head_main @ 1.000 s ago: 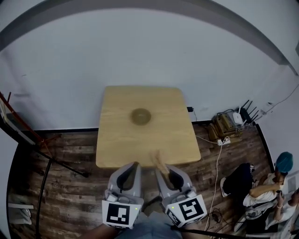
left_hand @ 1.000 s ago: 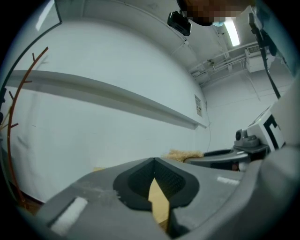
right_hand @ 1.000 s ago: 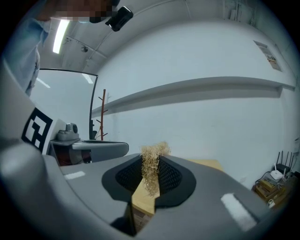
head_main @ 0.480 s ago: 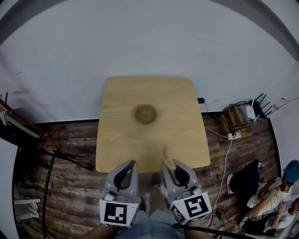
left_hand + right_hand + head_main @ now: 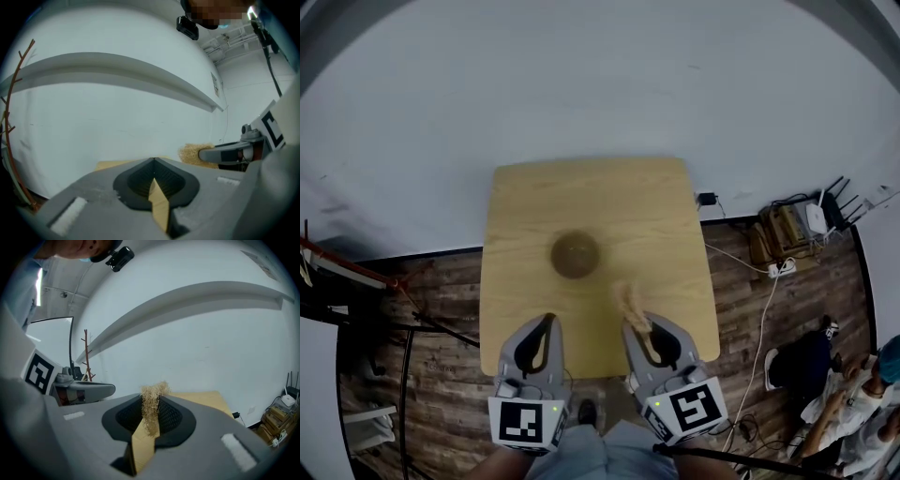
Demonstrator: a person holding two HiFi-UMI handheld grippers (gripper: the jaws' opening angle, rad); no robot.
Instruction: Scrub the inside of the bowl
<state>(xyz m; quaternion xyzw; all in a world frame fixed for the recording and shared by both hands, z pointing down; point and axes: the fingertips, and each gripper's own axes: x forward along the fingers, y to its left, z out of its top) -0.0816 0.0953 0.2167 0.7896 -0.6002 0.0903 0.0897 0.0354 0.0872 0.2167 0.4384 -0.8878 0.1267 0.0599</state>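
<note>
Head view: my right gripper (image 5: 639, 330) is clamped on the fibre scrubber (image 5: 630, 305), with the tuft poking past the tips. My left gripper (image 5: 539, 336) is closed with nothing in it. Over the last second the table (image 5: 666, 216) has come closer, so the bowl (image 5: 576, 254) now sits just ahead, between both tools, untouched. I reckon scrubbing hasn't started.

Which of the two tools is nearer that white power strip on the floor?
Right. The power strip lies off to the right tool's right; the left tool is beyond it, farther left.
</note>
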